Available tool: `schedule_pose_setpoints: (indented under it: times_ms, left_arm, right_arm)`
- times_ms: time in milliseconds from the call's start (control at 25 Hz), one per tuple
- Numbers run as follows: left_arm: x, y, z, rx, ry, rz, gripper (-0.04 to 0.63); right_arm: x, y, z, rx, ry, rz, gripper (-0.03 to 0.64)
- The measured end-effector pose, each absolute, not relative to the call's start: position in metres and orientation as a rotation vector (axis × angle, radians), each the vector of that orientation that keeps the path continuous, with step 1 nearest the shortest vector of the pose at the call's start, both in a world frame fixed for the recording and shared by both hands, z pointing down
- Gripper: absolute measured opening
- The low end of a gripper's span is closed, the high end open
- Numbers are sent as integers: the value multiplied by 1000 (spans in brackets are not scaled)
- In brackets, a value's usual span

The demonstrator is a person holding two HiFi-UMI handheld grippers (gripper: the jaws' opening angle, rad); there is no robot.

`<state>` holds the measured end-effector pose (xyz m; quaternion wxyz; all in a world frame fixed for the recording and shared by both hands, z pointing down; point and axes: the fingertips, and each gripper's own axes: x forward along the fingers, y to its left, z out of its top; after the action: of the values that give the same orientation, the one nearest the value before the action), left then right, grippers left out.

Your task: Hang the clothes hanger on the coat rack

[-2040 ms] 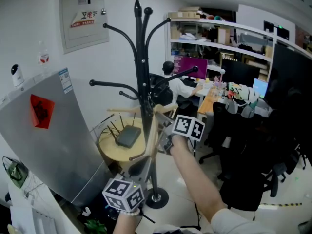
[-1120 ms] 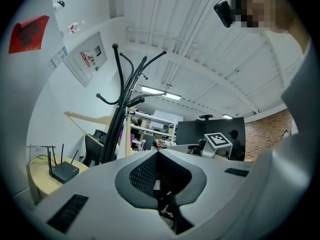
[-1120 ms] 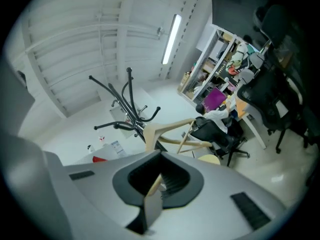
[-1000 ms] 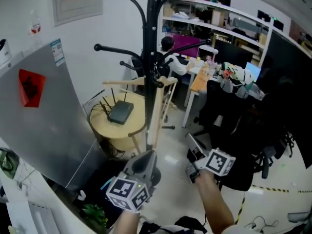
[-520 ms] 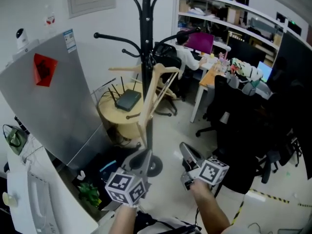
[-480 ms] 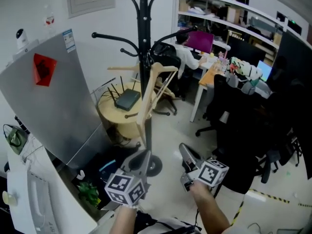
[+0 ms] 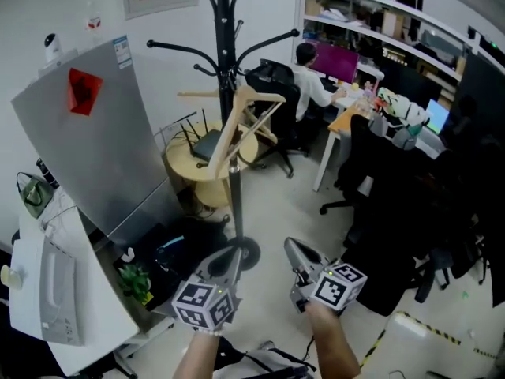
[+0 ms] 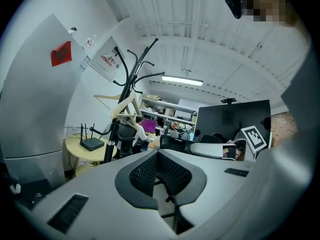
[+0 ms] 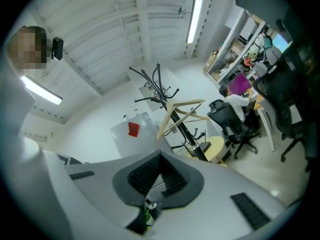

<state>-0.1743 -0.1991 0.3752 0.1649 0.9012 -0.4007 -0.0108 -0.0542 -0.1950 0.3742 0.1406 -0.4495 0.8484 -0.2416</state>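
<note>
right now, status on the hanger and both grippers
Left gripper shut, empty; right gripper shut, empty. Wooden hanger hangs tilted on the coat rack, apart from both grippers. Nothing between grippers and rack.

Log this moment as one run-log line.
wooden hanger: hanging tilted on black coat rack | left gripper: shut, empty | right gripper: shut, empty | both grippers: apart from rack

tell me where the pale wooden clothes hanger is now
In the head view, the pale wooden clothes hanger hangs tilted on the black coat rack, upper centre-left, above the round yellow table.
</note>
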Motion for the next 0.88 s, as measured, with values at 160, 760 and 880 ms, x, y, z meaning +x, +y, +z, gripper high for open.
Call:
schedule_pose_setpoints:
  times_ms: [160, 760, 880]
  left_arm:
    - [-173, -202, 374, 2573, -1142, -8, -3]
    - [-204, -222, 372, 2598, -1022, 22, -3]
    - [-213, -224, 373, 2583, -1010, 8, -3]
  right_arm:
    - [-63, -192, 365, -1361, 2506, -587, -3]
    - [-113, -213, 360, -1461, 2429, -603, -4]
    - [-124, -216, 356, -1457, 2436, -590, -3]
